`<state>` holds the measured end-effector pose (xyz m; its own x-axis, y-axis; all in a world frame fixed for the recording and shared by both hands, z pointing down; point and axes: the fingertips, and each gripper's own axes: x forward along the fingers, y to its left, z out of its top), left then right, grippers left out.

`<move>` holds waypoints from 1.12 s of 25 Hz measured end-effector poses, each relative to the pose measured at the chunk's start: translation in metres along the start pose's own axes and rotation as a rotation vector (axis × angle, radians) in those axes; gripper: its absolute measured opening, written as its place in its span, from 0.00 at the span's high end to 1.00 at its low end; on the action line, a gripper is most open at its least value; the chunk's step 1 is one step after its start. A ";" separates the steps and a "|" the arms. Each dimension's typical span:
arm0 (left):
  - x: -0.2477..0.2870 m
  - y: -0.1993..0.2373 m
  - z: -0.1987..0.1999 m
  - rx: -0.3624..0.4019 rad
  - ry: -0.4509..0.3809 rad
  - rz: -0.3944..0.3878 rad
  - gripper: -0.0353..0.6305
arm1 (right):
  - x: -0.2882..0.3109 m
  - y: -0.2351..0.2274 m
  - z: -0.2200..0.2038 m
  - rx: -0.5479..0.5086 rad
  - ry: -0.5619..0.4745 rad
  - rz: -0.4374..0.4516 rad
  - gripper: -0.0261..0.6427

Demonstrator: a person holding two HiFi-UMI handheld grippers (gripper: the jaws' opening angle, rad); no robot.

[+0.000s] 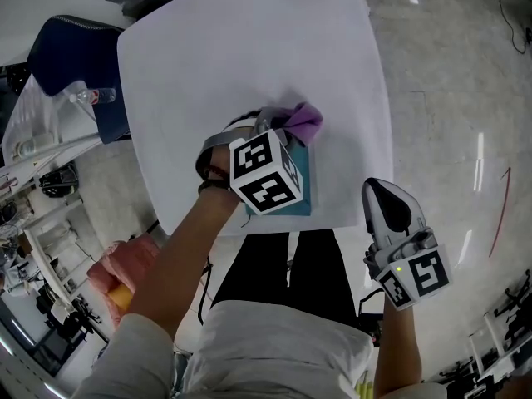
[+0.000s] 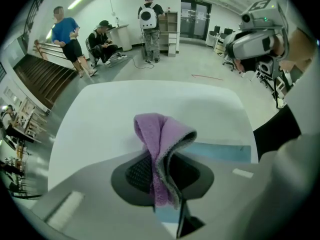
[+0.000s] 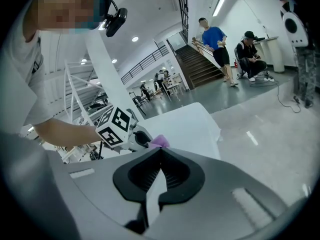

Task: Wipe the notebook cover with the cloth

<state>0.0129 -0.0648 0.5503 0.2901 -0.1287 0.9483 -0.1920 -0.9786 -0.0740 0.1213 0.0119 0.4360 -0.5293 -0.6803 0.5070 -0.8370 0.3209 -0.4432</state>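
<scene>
A teal notebook (image 1: 301, 191) lies at the front edge of the white table (image 1: 249, 48). My left gripper (image 1: 278, 131) hovers over it, shut on a purple cloth (image 1: 304, 120) that bunches out past the jaw tips above the notebook's far end. In the left gripper view the cloth (image 2: 159, 139) is pinched between the jaws (image 2: 162, 156), with a strip of the notebook (image 2: 220, 152) behind it. My right gripper (image 1: 376, 186) is held off the table's right front corner, shut with nothing in it (image 3: 160, 151). Its view shows the left gripper's marker cube (image 3: 117, 127) and the cloth (image 3: 159, 141).
A blue chair (image 1: 71, 52) and a water bottle (image 1: 93, 96) stand to the table's left. Shelving and a pink object (image 1: 125, 264) are at the lower left. Several people (image 2: 67, 39) stand or sit far off near a staircase (image 2: 40, 76).
</scene>
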 end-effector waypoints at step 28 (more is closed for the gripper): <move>-0.002 -0.029 -0.004 0.000 0.023 0.010 0.83 | -0.004 0.012 -0.006 -0.015 0.005 0.029 0.94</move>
<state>0.0143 -0.0352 0.5521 0.2668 -0.1352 0.9542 -0.1951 -0.9772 -0.0839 0.1127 0.0221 0.4333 -0.5539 -0.6671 0.4982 -0.8234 0.3504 -0.4463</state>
